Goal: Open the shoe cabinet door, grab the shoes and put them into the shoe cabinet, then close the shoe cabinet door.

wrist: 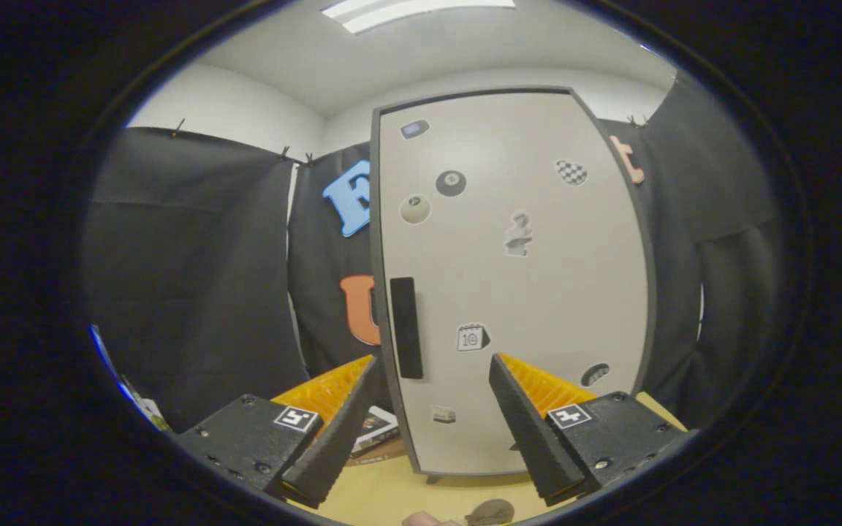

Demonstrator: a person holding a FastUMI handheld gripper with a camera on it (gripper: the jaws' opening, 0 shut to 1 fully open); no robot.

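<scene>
— What's hard to read here?

— The foot of the shoe cabinet [509,277] mostly. Its lower edge is partly covered by the two fingers, and only one small dark leg pokes out beneath it, on the wooden floor [392,493]. The cabinet's inside is hidden, since the pale door [538,292] is flush and closed. At the very bottom, between the fingers, there is a brownish rounded shape [490,511] and a pinkish bit next to it, both cut off; I cannot tell what they are. A flat printed item [376,431] lies on the floor behind the left finger, half hidden.

— And the stickers?

— Several small ones dot the door: two ball-like rounds [450,183], a checkered one [571,172], a calendar-like one [472,337]. They are too small to make out further.

— The tongs?

— The gripper [435,369] is spread wide, with nothing between its fingers and nothing touched. It faces the door, which stands upright just ahead. The black vertical handle [406,327] near the door's left edge sits just inside the left fingertip [370,369], beyond it and not in contact. The right fingertip [498,365] points at the lower middle of the door.

— Around the cabinet?

— Black cloth walls [194,277] on both sides, and a ceiling light [414,10] above.
</scene>
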